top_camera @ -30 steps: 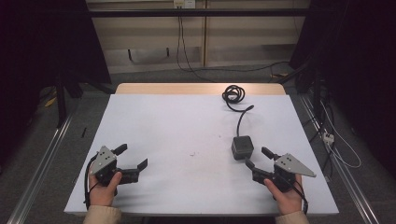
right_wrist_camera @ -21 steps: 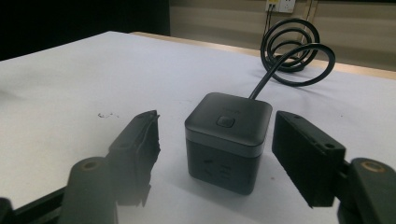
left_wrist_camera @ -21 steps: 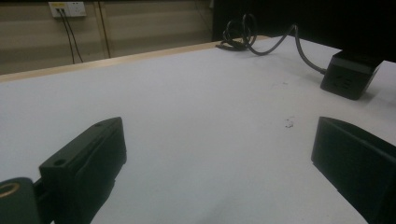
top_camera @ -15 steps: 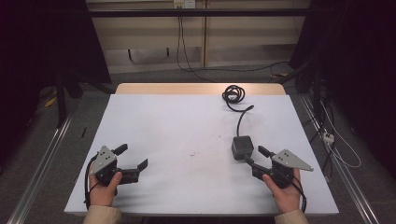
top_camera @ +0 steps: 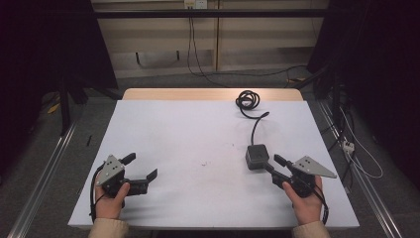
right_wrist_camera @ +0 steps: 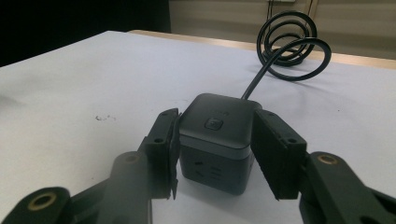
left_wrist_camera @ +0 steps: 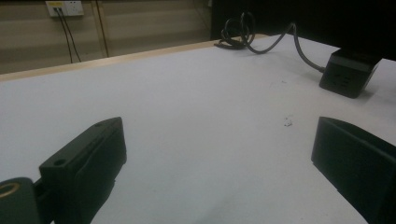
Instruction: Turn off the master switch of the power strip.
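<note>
**Squaring the grip on the power cube**

The right gripper [right_wrist_camera: 215, 154] has its two black jaws on either side of the dark grey cube-shaped power socket with rounded corners [right_wrist_camera: 218, 140], and they have just been closing in on it. In the right gripper view the left pad looks to be touching or nearly touching the cube's side, while a thin gap seems to remain at the right pad, so I judge the grip as not yet made: jaws around the cube, not pressing on it. From the high view the same gripper [top_camera: 271, 166] reaches in from the near right edge, with the cube [top_camera: 257, 155] sitting on the white tabletop [top_camera: 188, 139] right of centre, towards the near side.

To do this step well, the jaws should meet the two flat side faces squarely, below the rounded top edge, so the cube does not squirm upward or twist as the pads close. Keeping the hand level and steady until both pads bear evenly would probably prevent it from skidding.

The black round cable [top_camera: 255, 126] runs from the cube's far side to a loose coil [top_camera: 247, 99] near the table's far edge; any lift should allow for its drag.

The left gripper [top_camera: 138, 170] rests near the left corner, jaws spread wide with nothing between them [left_wrist_camera: 210, 158].
</note>
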Motion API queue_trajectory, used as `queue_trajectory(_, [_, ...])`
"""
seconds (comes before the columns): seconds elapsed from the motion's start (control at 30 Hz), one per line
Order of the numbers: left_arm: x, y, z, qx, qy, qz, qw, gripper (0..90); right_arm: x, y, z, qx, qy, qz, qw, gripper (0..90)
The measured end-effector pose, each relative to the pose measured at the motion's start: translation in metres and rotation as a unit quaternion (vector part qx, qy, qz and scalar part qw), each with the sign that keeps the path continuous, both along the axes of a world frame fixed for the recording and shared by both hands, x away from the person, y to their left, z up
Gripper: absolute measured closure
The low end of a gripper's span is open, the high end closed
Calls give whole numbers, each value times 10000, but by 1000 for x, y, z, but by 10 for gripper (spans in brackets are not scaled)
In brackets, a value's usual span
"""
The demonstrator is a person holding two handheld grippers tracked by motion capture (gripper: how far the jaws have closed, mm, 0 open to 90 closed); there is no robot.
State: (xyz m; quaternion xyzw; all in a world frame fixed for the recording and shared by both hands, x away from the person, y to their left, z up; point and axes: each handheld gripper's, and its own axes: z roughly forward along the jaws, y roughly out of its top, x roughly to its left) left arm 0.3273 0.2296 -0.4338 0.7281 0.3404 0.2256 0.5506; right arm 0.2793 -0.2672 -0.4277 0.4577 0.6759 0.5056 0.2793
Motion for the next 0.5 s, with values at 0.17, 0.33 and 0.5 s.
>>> queue_trajectory(0.17, [0, 0, 0, -2, 11, 2, 10000, 29, 1, 1, 1, 24, 36, 81, 10000, 590])
queue_trajectory(0.33, [0, -1, -1, -43, 36, 17, 10000, 29, 3, 4, 3, 47, 57, 170, 9998, 618])
queue_trajectory(0.5, [0, -1, -1, -5, 31, 5, 10000, 29, 5, 5, 4, 86, 81, 210, 9997, 641])
